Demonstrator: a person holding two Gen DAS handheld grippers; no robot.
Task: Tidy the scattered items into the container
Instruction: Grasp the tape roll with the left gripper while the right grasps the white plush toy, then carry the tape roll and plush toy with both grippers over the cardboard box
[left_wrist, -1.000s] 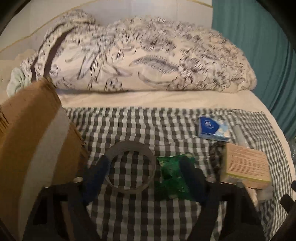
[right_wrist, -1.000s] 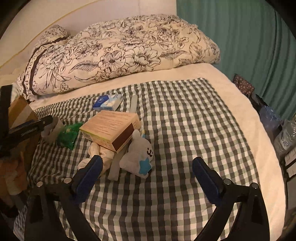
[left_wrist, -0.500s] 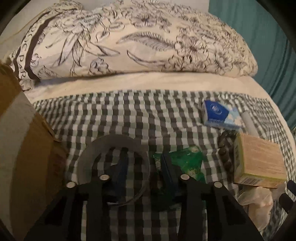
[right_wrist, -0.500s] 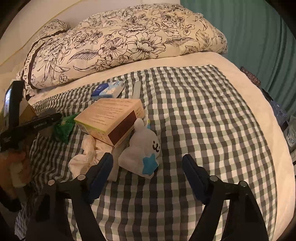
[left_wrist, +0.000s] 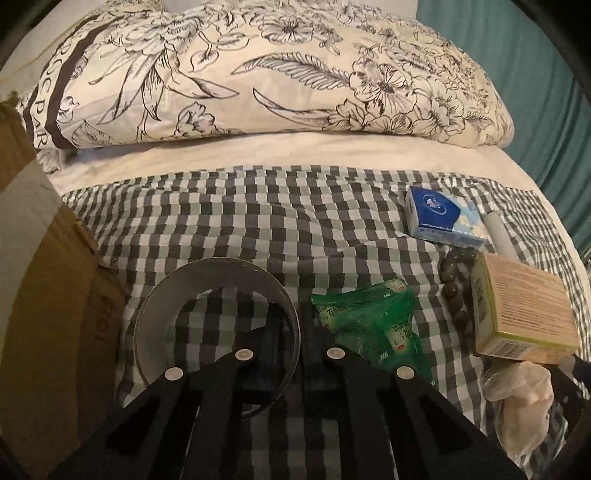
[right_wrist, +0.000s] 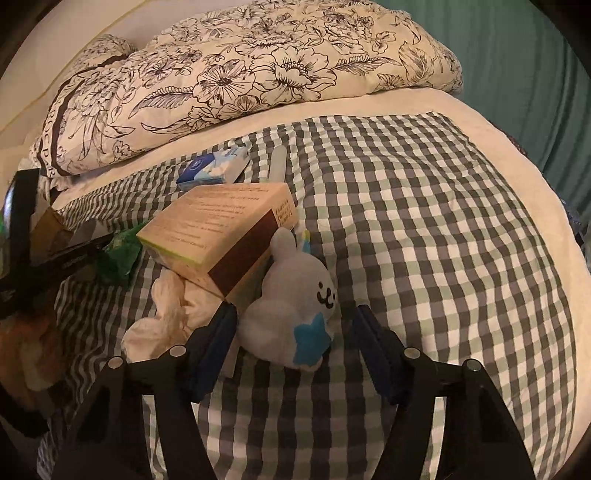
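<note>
Since a second ago the left gripper (left_wrist: 297, 332) has gone from spread wide to drawn in, its jaws now pinching the near wall of the grey tape ring (left_wrist: 218, 325), one finger inside the loop and one outside. The ring lies on the checked blanket (left_wrist: 229, 221) on the bed, just beside the cardboard box (left_wrist: 48, 295) at the left. A green packet (left_wrist: 373, 325) lies right of the ring, with a string of dark beads (left_wrist: 456, 291), a tan carton (left_wrist: 521, 314) and a blue tissue pack (left_wrist: 439, 218) beyond. The right gripper (right_wrist: 295, 350) has moved up to the grey plush bunny (right_wrist: 291, 306); its blue fingers (right_wrist: 218, 343) are spread either side of the toy, not yet touching it. A crumpled white tissue (right_wrist: 166, 314) sits under the carton's near corner
</note>
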